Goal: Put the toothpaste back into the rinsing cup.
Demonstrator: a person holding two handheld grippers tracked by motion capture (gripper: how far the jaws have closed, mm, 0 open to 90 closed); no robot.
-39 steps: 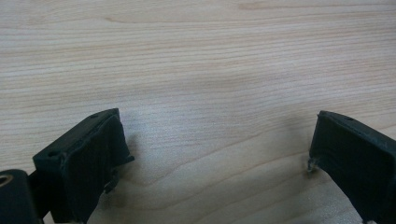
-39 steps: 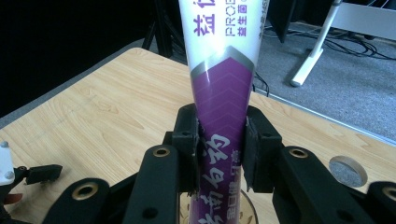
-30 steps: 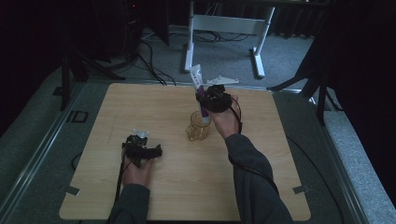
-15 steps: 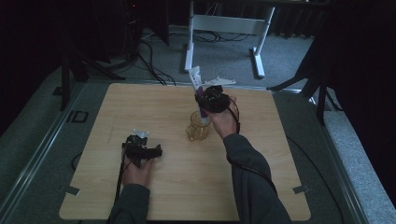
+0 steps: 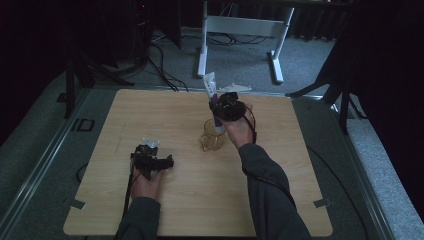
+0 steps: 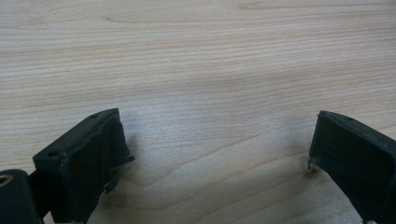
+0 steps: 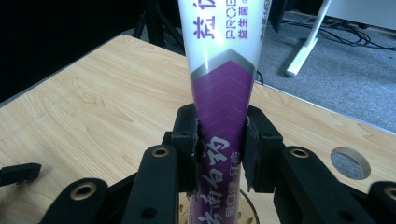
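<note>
Squeezing a purple and white tube [image 7: 223,93], the right tool [image 7: 221,140] holds it upright over a clear cup [image 5: 212,137] mid-counter [image 5: 280,190]. Left tool [image 6: 219,154] gapes wide, empty, low over bare wood.

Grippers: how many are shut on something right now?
1. The right gripper is shut on the purple-and-white tube, above the clear cup at mid-table. The left gripper hangs open over bare table, jaws wide apart.

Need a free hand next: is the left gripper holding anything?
No. The left gripper has its jaws wide apart with bare table between them.
</note>
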